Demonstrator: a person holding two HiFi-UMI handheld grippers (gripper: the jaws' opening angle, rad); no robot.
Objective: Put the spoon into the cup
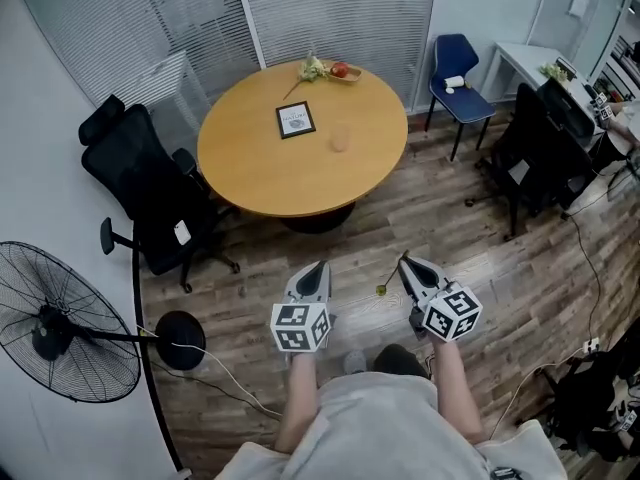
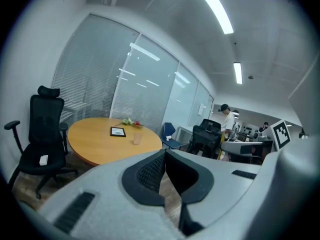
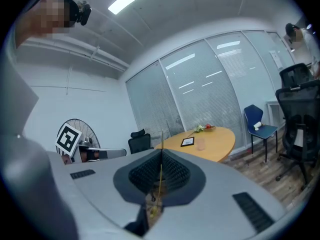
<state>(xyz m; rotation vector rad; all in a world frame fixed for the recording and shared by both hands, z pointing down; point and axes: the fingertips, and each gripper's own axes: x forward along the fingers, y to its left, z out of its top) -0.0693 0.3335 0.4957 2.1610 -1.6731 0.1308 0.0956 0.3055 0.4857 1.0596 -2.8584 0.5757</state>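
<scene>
A translucent cup (image 1: 341, 138) stands upright on the round wooden table (image 1: 250, 173), far ahead of both grippers; it also shows as the cup (image 2: 136, 139) and the cup (image 3: 201, 144). My right gripper (image 1: 405, 260) is shut on a thin golden spoon (image 1: 384, 286), whose bowl end hangs below the jaws over the floor. In the right gripper view the spoon (image 3: 158, 181) runs as a thin line between the closed pads of the right gripper (image 3: 161, 151). My left gripper (image 1: 320, 265) is shut with nothing in it, the left gripper (image 2: 164, 152) showing its pads together.
A framed picture (image 1: 295, 119) and a dish of fruit (image 1: 340, 71) lie on the table. A black office chair (image 1: 150, 193) stands left of it, with a floor fan (image 1: 60, 328) nearer. A blue chair (image 1: 458, 78) and a black chair (image 1: 540, 138) stand to the right.
</scene>
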